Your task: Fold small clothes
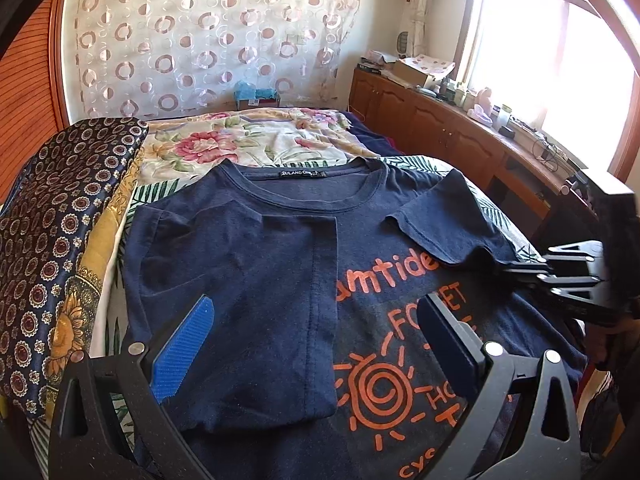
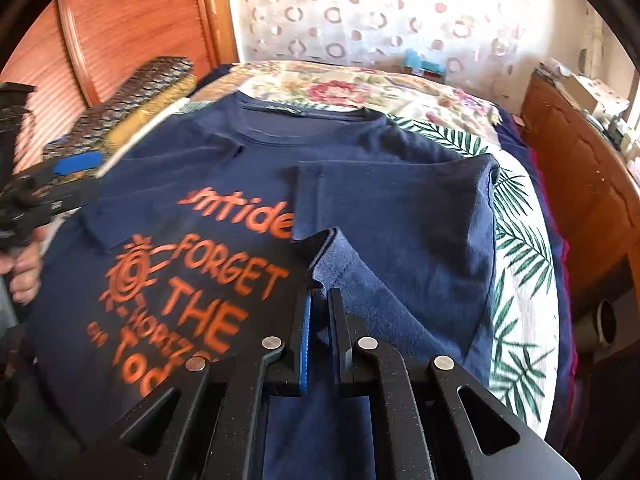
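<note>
On the bed [image 1: 120,216], flat over a palm-leaf sheet [image 2: 520,280], navy T-shirt [image 1: 256,264], collar away from both cameras, orange print up. Left side already folded in over the chest, fold edge running straight down the middle in the left view. Right sleeve [image 2: 400,200] also turned inward, lying over the end of the top printed word.

Left claw [image 1: 316,316] low above the shirt's near half, jaws wide, blue pad [image 1: 180,352] on one finger, dark pad on the other, nothing pinched between them. Seen from the right camera too, off at the shirt's left edge, gripped by a hand [image 2: 24,268].

Right claw [image 2: 320,300] drawn narrow, pads clamped on a raised ridge of navy fabric at the shirt's right side, just below the folded sleeve. Cloth peaking up out of the pinch, a thin hem line showing along the lifted edge. From the left camera, that same claw visible only side-on at the right border, tip at the sleeve's edge.

Beyond the collar, floral quilt [image 1: 240,144]. Left of the shirt, patterned dark blue cloth [image 1: 60,216] with a gold border. Behind, curtain [image 1: 200,32] with ring pattern; along the right, wooden cabinet [image 1: 440,120] under a bright window [image 1: 560,60], top crowded with small items too blurred to name.
</note>
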Action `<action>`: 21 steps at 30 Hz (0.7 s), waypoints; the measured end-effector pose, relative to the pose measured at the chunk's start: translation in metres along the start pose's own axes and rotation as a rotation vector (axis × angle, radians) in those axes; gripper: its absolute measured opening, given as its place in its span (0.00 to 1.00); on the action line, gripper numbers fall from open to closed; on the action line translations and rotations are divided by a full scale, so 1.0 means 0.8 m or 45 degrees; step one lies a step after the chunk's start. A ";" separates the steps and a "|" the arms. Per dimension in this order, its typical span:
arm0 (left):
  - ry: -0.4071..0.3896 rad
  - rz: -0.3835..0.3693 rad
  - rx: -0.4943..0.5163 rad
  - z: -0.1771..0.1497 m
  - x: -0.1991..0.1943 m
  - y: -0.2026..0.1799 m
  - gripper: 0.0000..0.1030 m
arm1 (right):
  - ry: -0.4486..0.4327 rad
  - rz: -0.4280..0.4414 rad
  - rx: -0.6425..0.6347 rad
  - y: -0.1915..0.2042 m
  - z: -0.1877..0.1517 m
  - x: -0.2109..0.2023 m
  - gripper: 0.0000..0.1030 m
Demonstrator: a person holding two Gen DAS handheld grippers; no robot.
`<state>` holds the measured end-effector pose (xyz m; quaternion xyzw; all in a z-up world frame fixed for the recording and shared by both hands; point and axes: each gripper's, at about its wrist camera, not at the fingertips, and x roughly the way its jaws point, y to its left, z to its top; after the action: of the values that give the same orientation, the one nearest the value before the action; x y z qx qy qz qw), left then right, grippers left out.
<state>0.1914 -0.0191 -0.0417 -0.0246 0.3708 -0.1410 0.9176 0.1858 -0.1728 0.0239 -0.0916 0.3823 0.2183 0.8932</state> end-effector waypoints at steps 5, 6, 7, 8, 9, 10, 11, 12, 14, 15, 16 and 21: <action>0.002 0.002 -0.009 -0.001 0.003 0.001 0.99 | 0.009 0.045 -0.005 -0.003 -0.020 -0.023 0.07; 0.003 0.004 -0.008 -0.002 0.004 0.001 0.99 | 0.014 0.047 -0.003 -0.003 -0.022 -0.024 0.07; 0.004 0.006 -0.004 -0.002 0.004 0.001 0.99 | 0.018 0.046 -0.003 -0.002 -0.025 -0.024 0.07; 0.003 0.011 -0.001 -0.001 0.004 0.001 0.99 | 0.025 0.042 -0.006 -0.002 -0.028 -0.025 0.07; 0.002 0.017 0.000 -0.001 0.003 0.002 0.99 | 0.034 0.034 -0.009 -0.007 -0.028 -0.026 0.07; 0.003 0.020 0.001 -0.001 0.003 0.004 0.99 | 0.040 0.026 -0.009 -0.008 -0.029 -0.029 0.07; 0.005 0.023 0.001 0.000 0.003 0.005 0.99 | 0.038 0.028 -0.005 -0.009 -0.030 -0.034 0.08; 0.010 0.029 0.002 0.001 0.003 0.008 0.99 | 0.032 0.030 0.002 -0.010 -0.034 -0.039 0.09; 0.018 0.046 0.006 0.005 0.004 0.015 0.99 | 0.027 0.003 0.018 -0.014 -0.032 -0.045 0.22; 0.024 0.057 0.011 0.008 0.005 0.020 0.99 | 0.018 -0.006 0.027 -0.017 -0.031 -0.048 0.30; 0.027 0.068 0.017 0.011 0.005 0.025 0.98 | -0.005 0.001 0.039 -0.019 -0.030 -0.053 0.33; 0.068 0.142 0.053 0.041 0.018 0.053 0.86 | -0.090 -0.058 0.063 -0.040 -0.015 -0.058 0.57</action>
<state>0.2340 0.0152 -0.0343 0.0189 0.3929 -0.0977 0.9142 0.1642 -0.2202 0.0491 -0.0704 0.3535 0.1913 0.9130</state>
